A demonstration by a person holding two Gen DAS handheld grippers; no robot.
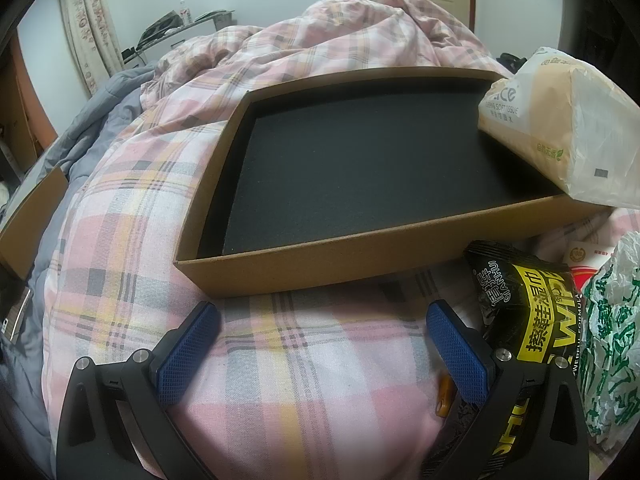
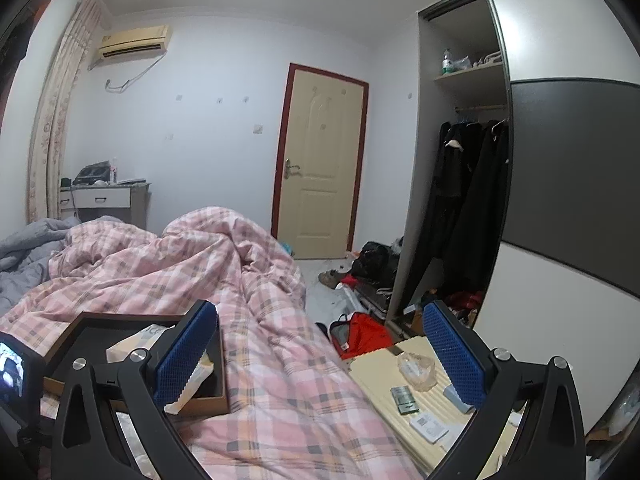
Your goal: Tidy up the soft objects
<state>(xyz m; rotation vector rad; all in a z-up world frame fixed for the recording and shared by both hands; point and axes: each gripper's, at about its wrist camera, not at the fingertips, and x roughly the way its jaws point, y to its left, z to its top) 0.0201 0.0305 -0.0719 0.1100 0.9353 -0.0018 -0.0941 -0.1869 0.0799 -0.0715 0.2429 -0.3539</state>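
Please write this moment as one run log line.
left gripper: open, empty | right gripper: open, empty | tissue pack: in box corner

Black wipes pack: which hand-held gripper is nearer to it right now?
Left. The left hand-held gripper sits open with one finger right beside the black wipes pack. The right hand-held gripper is open, aimed across the room; the pack is outside its view.

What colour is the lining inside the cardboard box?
Black foam lining, clearest in the left wrist view.

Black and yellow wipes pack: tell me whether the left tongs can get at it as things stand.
Probably yes. The wipes pack lies on the quilt right beside the open, empty left tongs, nothing covering it; a small sideways shift should do.
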